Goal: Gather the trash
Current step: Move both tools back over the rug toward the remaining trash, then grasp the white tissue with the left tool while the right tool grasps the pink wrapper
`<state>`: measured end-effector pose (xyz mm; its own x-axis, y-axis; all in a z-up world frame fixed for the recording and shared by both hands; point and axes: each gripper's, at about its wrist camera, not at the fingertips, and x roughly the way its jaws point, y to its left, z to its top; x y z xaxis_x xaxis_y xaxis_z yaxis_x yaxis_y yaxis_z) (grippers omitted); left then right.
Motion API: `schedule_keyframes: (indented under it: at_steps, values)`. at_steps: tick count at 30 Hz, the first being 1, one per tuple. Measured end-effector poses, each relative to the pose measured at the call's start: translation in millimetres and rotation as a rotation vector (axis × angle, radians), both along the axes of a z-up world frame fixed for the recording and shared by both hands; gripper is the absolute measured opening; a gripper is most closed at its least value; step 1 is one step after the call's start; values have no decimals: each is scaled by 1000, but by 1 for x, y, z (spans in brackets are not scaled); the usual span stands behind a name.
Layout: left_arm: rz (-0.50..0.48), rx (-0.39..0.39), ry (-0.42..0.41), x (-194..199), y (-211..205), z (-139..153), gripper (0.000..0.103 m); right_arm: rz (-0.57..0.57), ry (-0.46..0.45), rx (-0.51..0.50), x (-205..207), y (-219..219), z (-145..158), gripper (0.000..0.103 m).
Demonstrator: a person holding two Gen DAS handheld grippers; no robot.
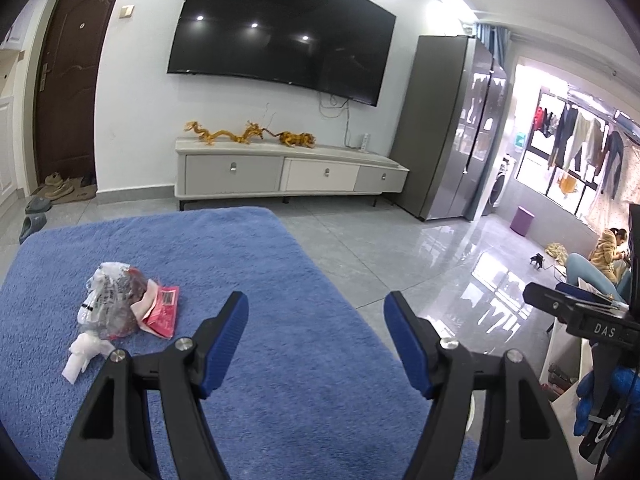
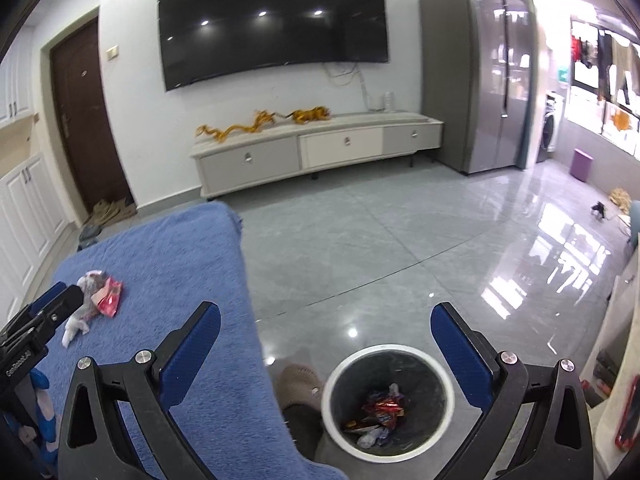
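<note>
Both the left tongs (image 1: 316, 316) and right tongs (image 2: 326, 330) gape empty; wrappers inside the bin (image 2: 448, 384) blur together.

Open access to trash pile and bin
Blue table (image 1: 248, 264) bare between left claw (image 1: 316, 320) and trash pile (image 1: 120, 304); bin (image 2: 388, 402) mouth unobstructed under the spread right claw (image 2: 326, 336), slippered foot (image 2: 298, 384) just beside.

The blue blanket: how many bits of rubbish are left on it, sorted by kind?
Crumpled plastic bag: 1
Red wrapper: 1
White tissue: 1
Total: 3, lying together on the blue blanket.
</note>
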<state>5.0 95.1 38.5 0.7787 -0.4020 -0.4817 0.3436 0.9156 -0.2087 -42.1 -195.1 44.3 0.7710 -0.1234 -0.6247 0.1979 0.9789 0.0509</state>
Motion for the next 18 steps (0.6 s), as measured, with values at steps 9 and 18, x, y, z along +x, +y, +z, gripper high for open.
schedule_keyframes:
  at_steps: [9,18]
  values:
    - [78,17,64,28,30,-24,69,137,45,12,32,42,-12,103]
    - [223,65,139,60,116,-60,69,283,74,31,77,79,-25,103]
